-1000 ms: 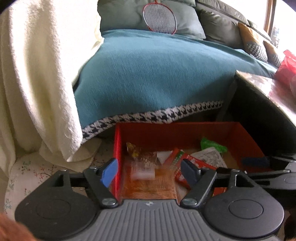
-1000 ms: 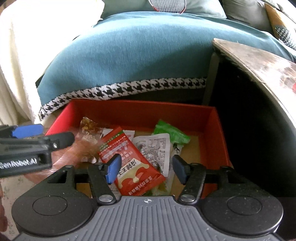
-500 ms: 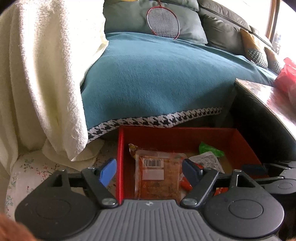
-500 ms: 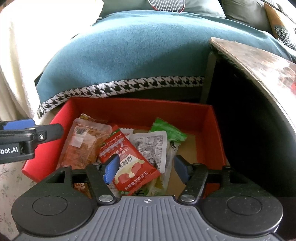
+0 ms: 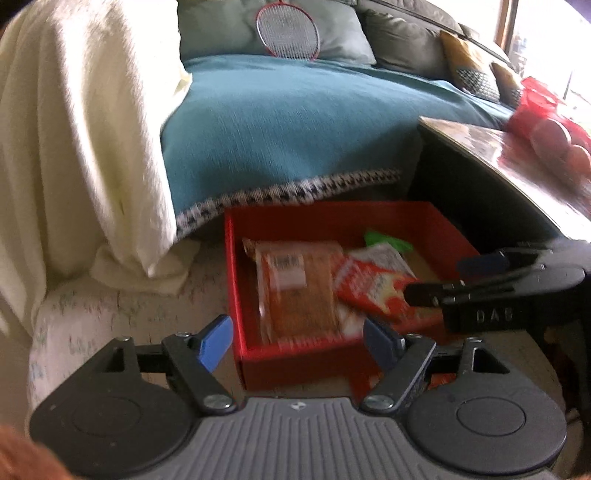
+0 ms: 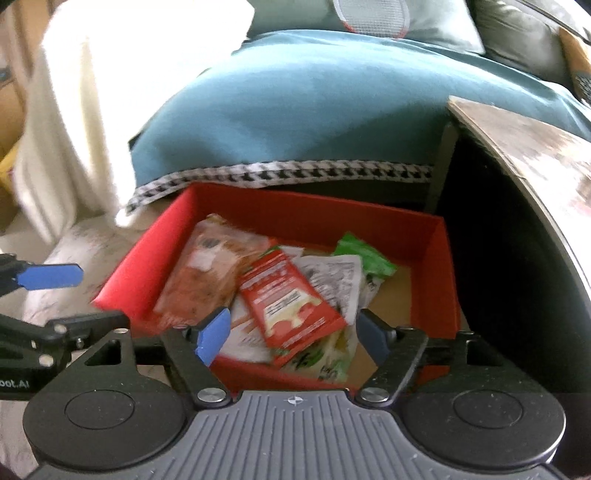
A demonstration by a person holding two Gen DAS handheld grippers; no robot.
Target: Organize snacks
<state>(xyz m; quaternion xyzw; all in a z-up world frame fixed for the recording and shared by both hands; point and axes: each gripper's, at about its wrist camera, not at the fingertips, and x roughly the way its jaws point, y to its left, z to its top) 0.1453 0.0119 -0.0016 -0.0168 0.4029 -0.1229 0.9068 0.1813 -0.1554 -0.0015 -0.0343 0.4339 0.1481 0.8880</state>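
Note:
A red box (image 5: 236,288) (image 6: 436,280) sits on the floor against the sofa and holds several snack packets. A clear packet of brown snacks (image 5: 295,291) (image 6: 207,280) lies at its left side. A red packet (image 5: 373,284) (image 6: 291,302) lies beside it, with a white printed packet (image 6: 336,280) and a green packet (image 5: 388,242) (image 6: 365,258) behind. My left gripper (image 5: 299,345) is open and empty above the box's near edge. My right gripper (image 6: 291,338) is open and empty above the box's near side.
A sofa with a teal blanket (image 5: 295,129) and a cream throw (image 5: 81,129) stands behind the box. A dark table (image 5: 517,158) (image 6: 524,147) rises at the right, with a red bag (image 5: 546,122) on it. A badminton racket (image 5: 288,33) leans on the cushions.
The clear packet of brown snacks fell from my left gripper's reach into the box and now lies still. Both grippers have pulled back and up from the box.

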